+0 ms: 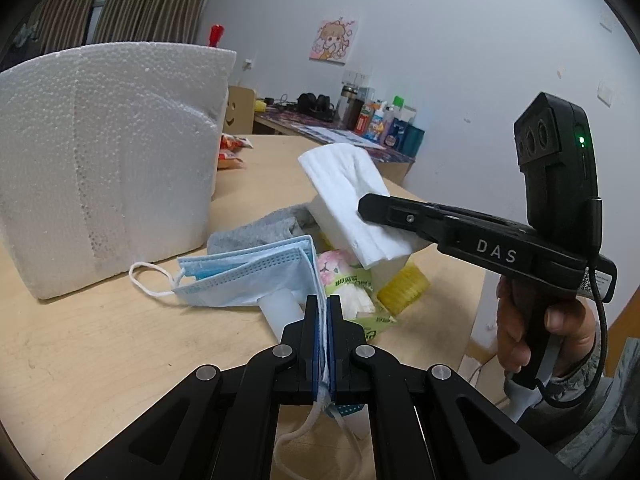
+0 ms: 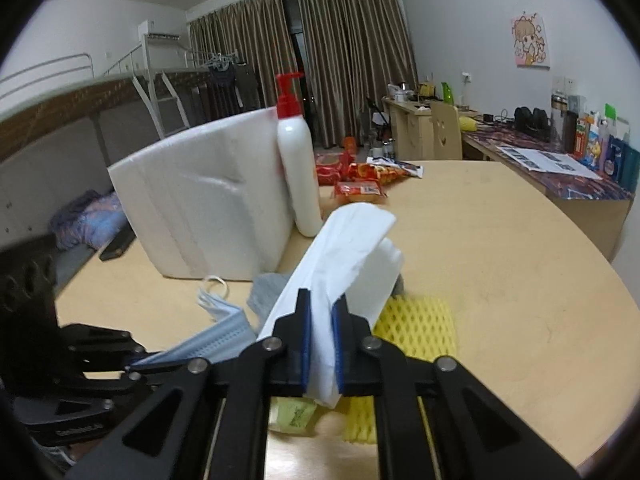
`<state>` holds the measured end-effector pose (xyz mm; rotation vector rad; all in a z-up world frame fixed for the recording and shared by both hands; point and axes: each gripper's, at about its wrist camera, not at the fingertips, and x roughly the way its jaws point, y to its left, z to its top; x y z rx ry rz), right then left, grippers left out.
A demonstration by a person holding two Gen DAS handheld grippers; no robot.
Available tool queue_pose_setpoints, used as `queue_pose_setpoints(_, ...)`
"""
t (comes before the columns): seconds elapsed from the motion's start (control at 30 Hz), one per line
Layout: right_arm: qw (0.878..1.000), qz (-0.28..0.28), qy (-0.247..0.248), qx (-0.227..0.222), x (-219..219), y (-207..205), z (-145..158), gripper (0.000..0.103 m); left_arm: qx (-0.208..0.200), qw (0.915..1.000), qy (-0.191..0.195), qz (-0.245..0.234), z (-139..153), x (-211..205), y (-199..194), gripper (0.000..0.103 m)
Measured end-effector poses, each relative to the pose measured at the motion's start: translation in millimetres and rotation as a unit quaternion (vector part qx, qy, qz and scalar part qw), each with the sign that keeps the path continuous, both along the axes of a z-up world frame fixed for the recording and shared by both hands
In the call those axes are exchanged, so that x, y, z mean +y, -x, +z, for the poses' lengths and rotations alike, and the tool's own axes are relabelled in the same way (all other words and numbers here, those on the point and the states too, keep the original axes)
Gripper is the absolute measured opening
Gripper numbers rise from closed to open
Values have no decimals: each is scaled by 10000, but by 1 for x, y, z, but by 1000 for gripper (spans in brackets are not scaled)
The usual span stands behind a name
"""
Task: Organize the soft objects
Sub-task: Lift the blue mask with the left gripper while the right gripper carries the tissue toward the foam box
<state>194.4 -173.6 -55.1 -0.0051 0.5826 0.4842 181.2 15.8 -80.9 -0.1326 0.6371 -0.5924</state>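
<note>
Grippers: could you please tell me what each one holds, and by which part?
Left gripper: blue face mask, by its edge. Right gripper: white tissues, by their near end.

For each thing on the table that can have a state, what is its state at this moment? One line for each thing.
Left tool: shut on the blue face masks.
Right tool: shut on the white tissue stack.
Blue face masks: folded, pinched at one edge.
White tissue stack: lifted off the table, front end curling.
Pump bottle: upright beside the foam block.
Foam block: standing on the table.
Yellow foam net: lying flat.
</note>
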Motion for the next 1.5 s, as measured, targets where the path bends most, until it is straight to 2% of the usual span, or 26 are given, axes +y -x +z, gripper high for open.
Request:
queue_pose_setpoints(0.2, 9998, 30, -80, -182, 0, 7, 10, 13, -143, 9997, -52, 167, 12, 5, 8, 3)
queue_pose_setpoints(0.53, 9981, 102, -274, -548, -3, 24, 33, 13, -785, 9952, -107, 577, 61, 25, 35, 3)
queue_pose_setpoints(1.03, 9930, 211, -487, -1051, -9, 47, 65, 13, -1179, 9870, -167, 1078, 99, 40, 60, 3)
queue_pose_setpoints(1.5, 9841, 612, -555, -1574, 1, 72, 92, 13, -1754, 9719, -301, 1542, 129, 55, 105, 3)
